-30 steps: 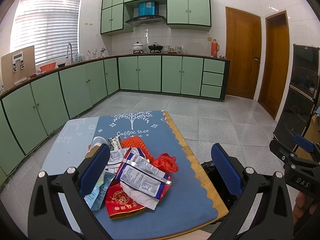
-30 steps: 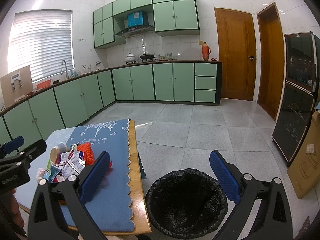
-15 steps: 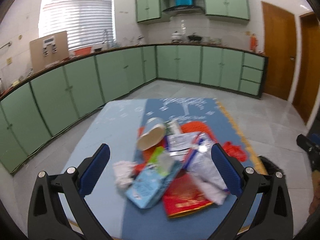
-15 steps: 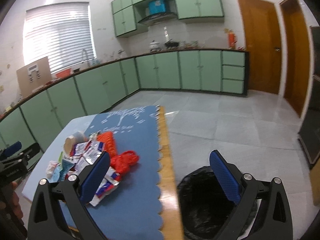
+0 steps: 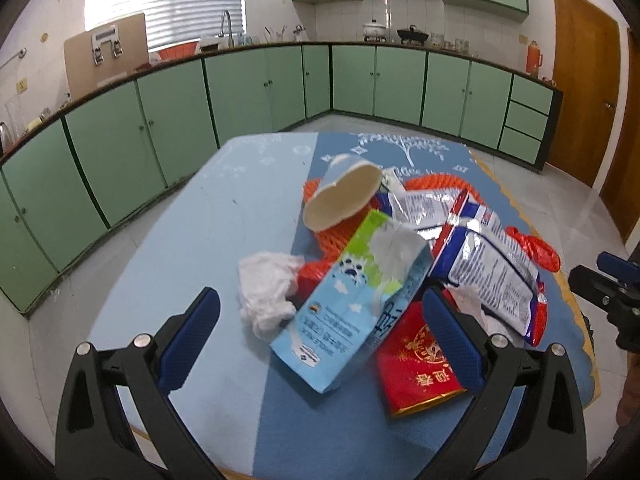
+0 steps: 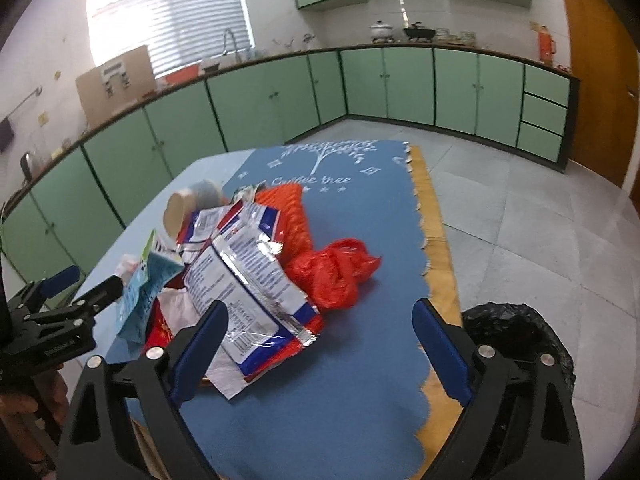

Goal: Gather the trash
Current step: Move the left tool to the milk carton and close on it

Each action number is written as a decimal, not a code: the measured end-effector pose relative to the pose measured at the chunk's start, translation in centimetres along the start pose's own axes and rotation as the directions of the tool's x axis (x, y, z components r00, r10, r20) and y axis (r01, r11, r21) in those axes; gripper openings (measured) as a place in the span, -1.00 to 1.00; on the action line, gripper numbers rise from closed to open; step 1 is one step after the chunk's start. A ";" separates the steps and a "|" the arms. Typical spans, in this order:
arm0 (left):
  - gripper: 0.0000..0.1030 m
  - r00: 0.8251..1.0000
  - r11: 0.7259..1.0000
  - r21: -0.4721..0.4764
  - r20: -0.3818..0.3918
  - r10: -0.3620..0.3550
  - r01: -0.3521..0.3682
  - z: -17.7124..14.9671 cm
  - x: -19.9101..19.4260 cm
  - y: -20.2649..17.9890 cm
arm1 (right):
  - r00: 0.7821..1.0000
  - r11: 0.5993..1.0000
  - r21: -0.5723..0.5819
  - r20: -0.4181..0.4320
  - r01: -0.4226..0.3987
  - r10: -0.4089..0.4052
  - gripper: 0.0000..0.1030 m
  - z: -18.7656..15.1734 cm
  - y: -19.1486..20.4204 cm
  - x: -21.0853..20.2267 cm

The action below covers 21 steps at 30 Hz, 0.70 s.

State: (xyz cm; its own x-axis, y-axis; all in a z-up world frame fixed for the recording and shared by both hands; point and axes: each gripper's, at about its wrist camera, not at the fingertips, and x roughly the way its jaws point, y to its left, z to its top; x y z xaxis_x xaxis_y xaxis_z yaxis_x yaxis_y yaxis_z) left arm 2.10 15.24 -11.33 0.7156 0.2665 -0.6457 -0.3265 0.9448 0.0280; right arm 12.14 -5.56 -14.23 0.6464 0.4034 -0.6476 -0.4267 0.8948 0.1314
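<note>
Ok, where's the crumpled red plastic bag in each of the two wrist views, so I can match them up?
Left wrist view: the crumpled red plastic bag peeks out at the right, behind the blue-and-white foil snack wrapper.
Right wrist view: the bag sits near the centre, right of the trash pile, in full view.
Shared landmark: the white tree print on the blue table mat.
</note>
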 end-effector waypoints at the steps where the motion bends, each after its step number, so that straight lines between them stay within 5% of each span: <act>1: 0.90 1.000 1.000 0.000 -0.010 -0.008 0.008 -0.2 0.4 0.0 | 1.000 1.000 -0.006 -0.007 0.004 -0.004 0.77 0.0 0.1 0.2; 17: 0.90 0.996 0.997 -0.001 -0.054 -0.075 0.075 0.4 4.8 -0.2 | 0.998 0.998 -0.026 -0.017 0.061 -0.061 0.78 0.3 0.1 1.6; 21: 0.62 0.983 0.985 -0.032 -0.067 -0.169 0.168 0.7 5.2 -0.1 | 0.997 0.997 -0.022 -0.028 0.067 -0.068 0.78 0.3 0.0 2.0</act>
State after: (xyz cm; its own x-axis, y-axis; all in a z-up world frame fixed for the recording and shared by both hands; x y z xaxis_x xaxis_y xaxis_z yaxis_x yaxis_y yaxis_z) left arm 6.26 16.65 -14.12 0.7175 0.0892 -0.6908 -0.2215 0.9695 -0.1048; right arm 13.63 -4.70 -15.25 0.6558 0.3362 -0.6760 -0.3962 0.9154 0.0710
